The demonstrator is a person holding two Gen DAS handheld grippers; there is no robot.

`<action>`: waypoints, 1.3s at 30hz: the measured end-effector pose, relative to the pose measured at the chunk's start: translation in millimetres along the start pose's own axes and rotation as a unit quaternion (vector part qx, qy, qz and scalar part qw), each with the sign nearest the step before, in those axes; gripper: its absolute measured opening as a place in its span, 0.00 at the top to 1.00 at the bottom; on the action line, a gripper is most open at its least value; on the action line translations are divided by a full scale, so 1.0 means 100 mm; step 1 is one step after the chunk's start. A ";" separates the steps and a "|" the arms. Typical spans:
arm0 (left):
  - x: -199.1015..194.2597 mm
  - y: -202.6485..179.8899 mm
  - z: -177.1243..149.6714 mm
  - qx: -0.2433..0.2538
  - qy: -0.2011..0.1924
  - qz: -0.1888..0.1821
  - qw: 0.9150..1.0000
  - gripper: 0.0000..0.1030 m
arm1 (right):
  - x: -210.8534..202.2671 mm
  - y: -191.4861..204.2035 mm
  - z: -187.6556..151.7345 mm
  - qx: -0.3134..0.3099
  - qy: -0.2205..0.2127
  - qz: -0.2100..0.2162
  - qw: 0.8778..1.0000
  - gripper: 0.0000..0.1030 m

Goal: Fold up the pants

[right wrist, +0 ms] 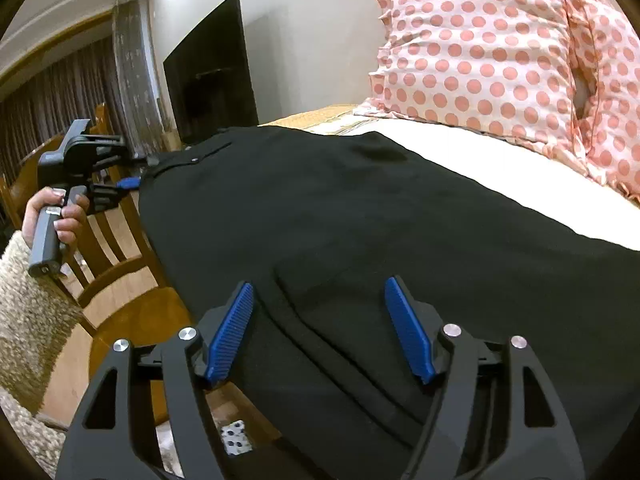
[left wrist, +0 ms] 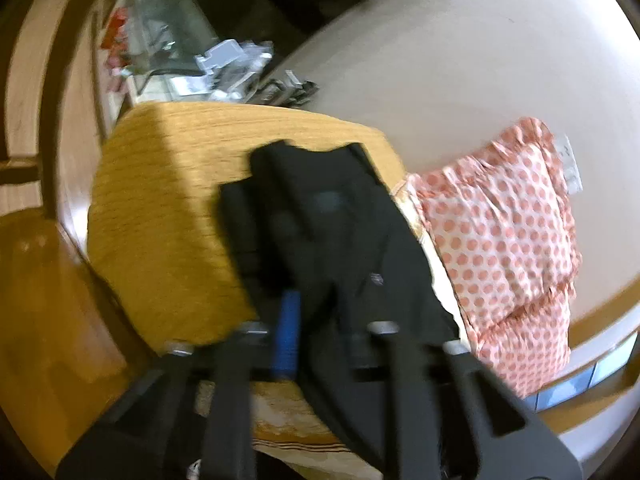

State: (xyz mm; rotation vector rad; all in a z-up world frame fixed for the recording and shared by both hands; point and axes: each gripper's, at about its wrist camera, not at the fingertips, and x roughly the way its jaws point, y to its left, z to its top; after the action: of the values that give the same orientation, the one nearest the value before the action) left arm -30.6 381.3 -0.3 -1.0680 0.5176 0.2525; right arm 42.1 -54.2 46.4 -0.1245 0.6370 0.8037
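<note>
Black pants (right wrist: 360, 216) lie spread on the bed. In the right wrist view my right gripper (right wrist: 320, 304) is open just above the near cloth, its blue pads (right wrist: 232, 328) apart, holding nothing. My left gripper (right wrist: 128, 184) shows at the far left edge of the pants, held in a hand, shut on the waist end. In the blurred left wrist view the pants (left wrist: 340, 220) hang between the left gripper's fingers (left wrist: 286, 332), with one blue pad showing and the other hidden by cloth.
A pink polka-dot pillow (right wrist: 480, 48) lies at the head of the bed on a white sheet (right wrist: 500, 176). A yellow bed cover (left wrist: 168, 208) lies under the pants. Wooden chairs (right wrist: 120, 280) stand beside the bed. A dark TV (right wrist: 208, 72) stands by the wall.
</note>
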 end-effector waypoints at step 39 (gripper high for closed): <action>-0.05 -0.06 -0.14 -0.028 0.029 -0.059 0.997 0.54 | 0.02 0.00 0.01 -0.003 -0.003 0.002 1.000 0.29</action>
State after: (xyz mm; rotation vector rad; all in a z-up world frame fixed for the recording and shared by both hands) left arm -35.9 366.6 1.4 -1.1598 0.4987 0.1327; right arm 43.7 -53.0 46.0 -0.1252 0.6298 0.8100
